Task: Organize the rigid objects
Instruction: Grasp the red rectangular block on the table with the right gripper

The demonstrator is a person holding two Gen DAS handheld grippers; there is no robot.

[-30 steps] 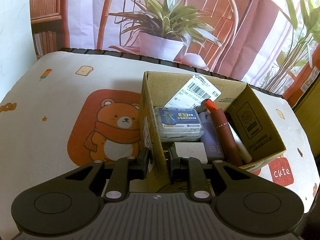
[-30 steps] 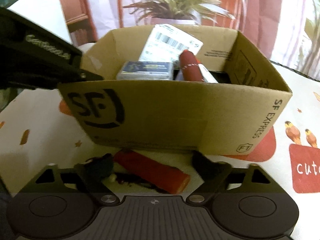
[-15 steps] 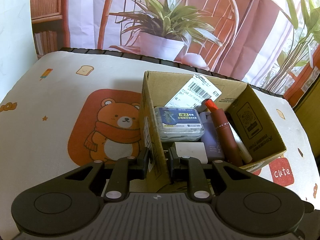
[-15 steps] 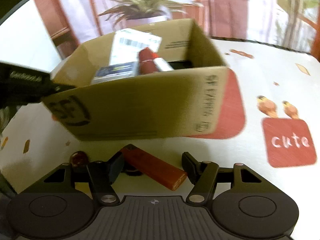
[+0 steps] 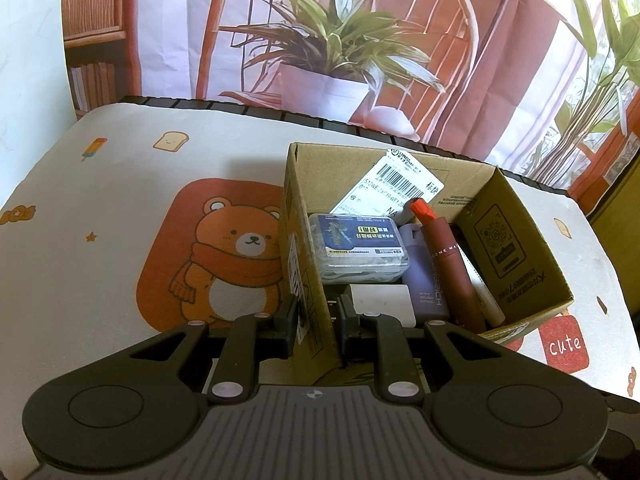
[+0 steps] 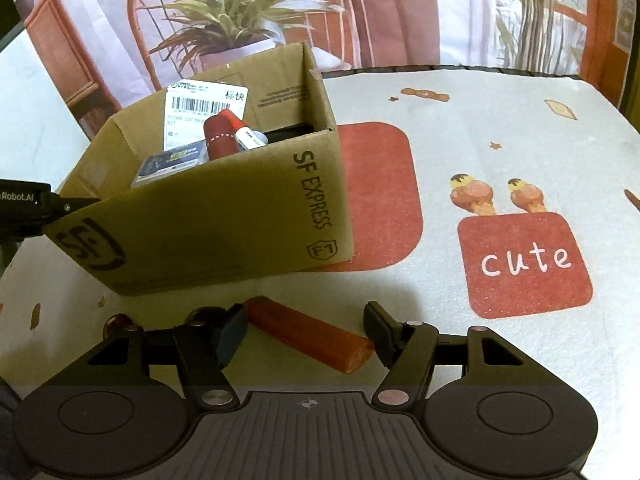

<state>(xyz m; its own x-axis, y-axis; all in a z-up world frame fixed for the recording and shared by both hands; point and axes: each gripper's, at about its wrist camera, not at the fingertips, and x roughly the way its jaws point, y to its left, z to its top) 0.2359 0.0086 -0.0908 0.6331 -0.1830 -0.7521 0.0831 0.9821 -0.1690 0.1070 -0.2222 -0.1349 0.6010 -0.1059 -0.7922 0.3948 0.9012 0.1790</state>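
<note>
The red lighter [image 6: 310, 338] lies flat on the tabletop [image 6: 500, 128], just in front of the cardboard box [image 6: 224, 224] and betw. the two fingers of the right tool [image 6: 306, 332]. Its long axis runs diagonally: upper-left end close to the left finger, lower-right end close to the right finger, so it sits slanted across the gap rather than square to the pads.

The right tool is seen about half open; its jaws were closing a little earlier in the last sec. and have since held, w/ the lighter betw. them. No firm pinch is shown. The pads appear very near the lighter's ends, poss. touching, but the fisheye view at the frame bottom does not settle that.

The left tool [image 5: 318, 322] is closed tight on the box's near wall, one finger outside, one inside, so the box is steadied. Inside the box are seen a clear plastic case [image 5: 362, 246], a dark-red tube [image 5: 450, 264], a purple bottle [image 5: 424, 280] and a shipping label [image 5: 400, 188].

The right tool is clearly the nearer one to the lighter; the left is occupied. Judged from the slant, a grip along the lighter's length would be awkward; a roll of the wrist so the pads meet its long sides looks the better approach, then a lift over the box's near wall, which rises directly behind it.
</note>
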